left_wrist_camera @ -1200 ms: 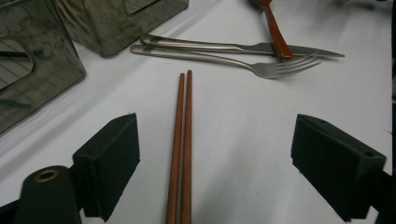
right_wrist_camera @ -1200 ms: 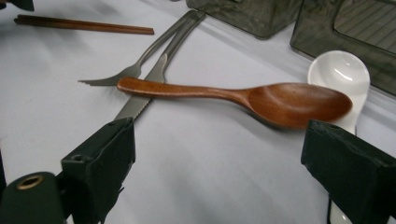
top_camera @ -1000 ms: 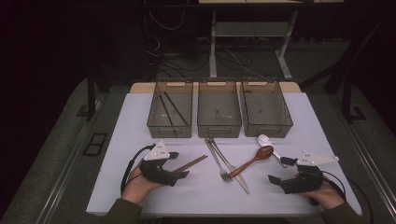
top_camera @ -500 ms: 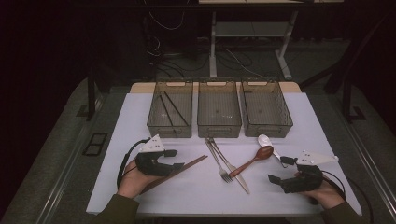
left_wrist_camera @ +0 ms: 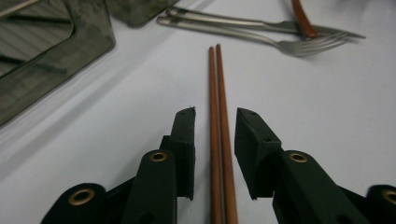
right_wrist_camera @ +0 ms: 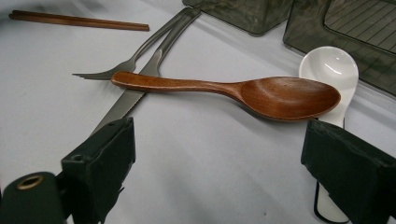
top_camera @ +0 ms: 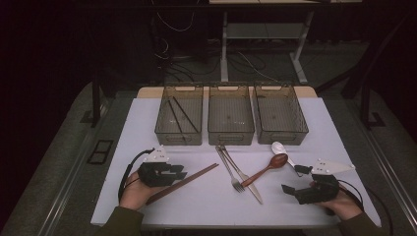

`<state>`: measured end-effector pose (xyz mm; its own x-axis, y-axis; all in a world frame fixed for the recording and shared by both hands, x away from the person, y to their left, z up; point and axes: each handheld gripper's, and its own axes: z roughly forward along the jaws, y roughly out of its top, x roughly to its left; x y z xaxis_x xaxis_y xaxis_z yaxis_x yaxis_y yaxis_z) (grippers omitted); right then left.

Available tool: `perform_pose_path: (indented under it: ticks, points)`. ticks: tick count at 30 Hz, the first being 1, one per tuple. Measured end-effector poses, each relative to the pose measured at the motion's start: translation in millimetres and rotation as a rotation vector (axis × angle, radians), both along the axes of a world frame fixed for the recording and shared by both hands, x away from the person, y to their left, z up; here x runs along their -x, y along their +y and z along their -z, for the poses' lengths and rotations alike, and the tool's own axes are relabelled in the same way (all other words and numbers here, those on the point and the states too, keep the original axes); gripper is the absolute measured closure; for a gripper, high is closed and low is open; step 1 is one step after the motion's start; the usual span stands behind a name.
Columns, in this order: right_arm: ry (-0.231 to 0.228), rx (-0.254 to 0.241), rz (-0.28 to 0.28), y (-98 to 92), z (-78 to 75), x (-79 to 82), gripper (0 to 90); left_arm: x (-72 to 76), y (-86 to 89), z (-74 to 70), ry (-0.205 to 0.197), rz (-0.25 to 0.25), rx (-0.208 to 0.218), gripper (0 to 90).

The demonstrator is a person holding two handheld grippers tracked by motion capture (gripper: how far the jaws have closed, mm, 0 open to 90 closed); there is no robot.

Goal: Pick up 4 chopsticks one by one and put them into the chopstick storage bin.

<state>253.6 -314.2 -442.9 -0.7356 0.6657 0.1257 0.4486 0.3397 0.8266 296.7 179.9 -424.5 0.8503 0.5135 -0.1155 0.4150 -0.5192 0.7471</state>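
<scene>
I see a pair of reddish-brown wooden chopsticks (left_wrist_camera: pixel 219 135), smooth and matt, lying on my matt white table (top_camera: pixel 147 128). My left gripper (left_wrist_camera: pixel 215 154) looks like matt black plastic (brass-coloured rivets). The fork (left_wrist_camera: pixel 299 44) is brushed metal; the wooden spoon (right_wrist_camera: pixel 243 93) is satin-smooth, the white spoon (right_wrist_camera: pixel 329 63) glossy.

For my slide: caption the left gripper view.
Left gripper, jaws just closing, straddles a pair of brown chopsticks on the white table, pads not yet touching.

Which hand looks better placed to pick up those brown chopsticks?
The left. Its claw already straddles the brown chopsticks, its jaws just closing in beside them. The right claw sits wide open by the wooden spoon, farther away.
</scene>
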Motion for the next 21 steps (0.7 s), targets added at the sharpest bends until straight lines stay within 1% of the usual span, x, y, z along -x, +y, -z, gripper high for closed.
perform_pose_path:
  ticks: [1,4,5,8,13,14,15,17,18,19,21]
  points:
    - [-0.003,0.003,-0.001,0.0,0.1,-0.1,9.9,-0.3,1.2,0.6,0.002,0.001,-0.005,69.7]
    - [-0.003,0.004,-0.001,0.5,0.1,0.2,9.9,-0.6,3.3,3.0,0.016,-0.005,0.002,73.7]
    - [-0.003,0.004,-0.002,0.6,0.1,0.2,9.9,-0.6,3.9,3.3,0.025,-0.008,-0.005,74.5]
    - [0.000,0.005,-0.001,0.6,0.2,0.2,9.9,-1.1,4.7,5.4,0.038,-0.007,-0.006,76.3]
    - [0.001,0.003,-0.002,0.5,0.2,0.2,9.9,-1.5,6.1,9.4,0.062,0.004,-0.013,79.0]
    - [0.002,0.004,-0.003,0.5,0.2,0.2,9.9,-1.7,6.3,10.4,0.062,0.008,-0.015,79.4]
    - [0.003,0.004,-0.003,0.7,0.2,0.3,9.9,-1.2,6.2,11.0,0.071,0.003,-0.017,79.7]
    - [0.002,0.003,-0.004,0.8,0.3,0.4,9.9,-1.4,6.5,12.4,0.070,0.014,-0.026,80.2]
    - [0.002,0.004,-0.004,0.8,0.2,0.4,9.9,-0.5,6.2,13.3,0.079,0.010,-0.026,80.3]
    - [0.003,0.004,-0.003,0.7,0.3,0.4,9.8,-0.6,6.2,13.9,0.079,0.018,-0.032,80.8]
    - [0.004,0.004,-0.002,0.5,0.3,0.3,9.9,0.3,6.0,15.1,0.085,0.013,-0.034,81.2]
